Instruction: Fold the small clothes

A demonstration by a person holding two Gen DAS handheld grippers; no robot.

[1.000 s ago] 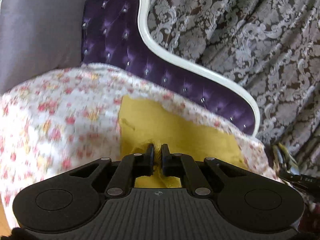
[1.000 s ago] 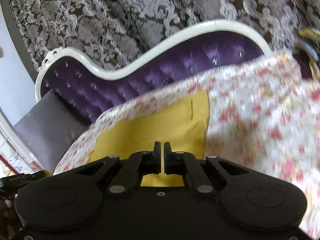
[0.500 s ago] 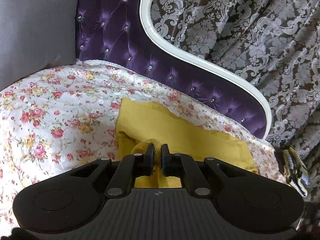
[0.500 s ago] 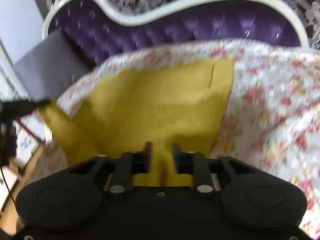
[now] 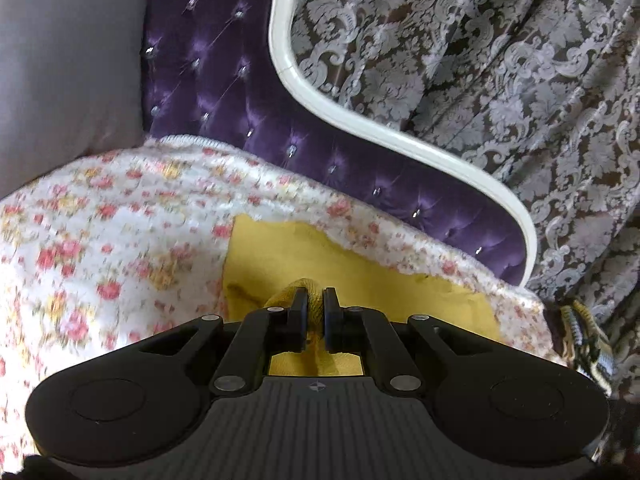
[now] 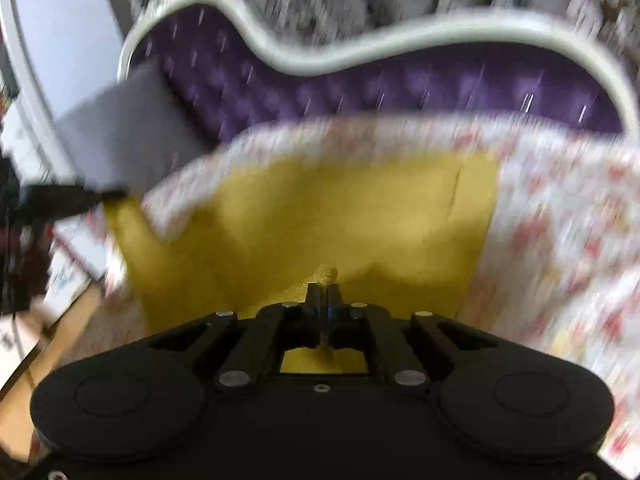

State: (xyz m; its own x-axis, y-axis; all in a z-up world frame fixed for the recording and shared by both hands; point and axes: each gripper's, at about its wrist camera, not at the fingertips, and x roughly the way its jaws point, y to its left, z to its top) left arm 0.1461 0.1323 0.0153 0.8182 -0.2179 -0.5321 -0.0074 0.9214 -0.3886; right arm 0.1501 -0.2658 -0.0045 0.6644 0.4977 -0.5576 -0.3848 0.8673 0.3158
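The left hand-held gripper (image 5: 314, 300) is clamped on a bunched fold of the yellow garment (image 5: 360, 276), and the right hand-held gripper (image 6: 323, 292) likewise pinches a small tuft at the cloth's near edge. The garment looks light, soft and limp; it will likely sag between grips, so corners or hems seem the best holds. Beyond both grippers it spreads flat over the floral bedspread (image 5: 100, 240), reaching toward the purple headboard (image 5: 240, 92).
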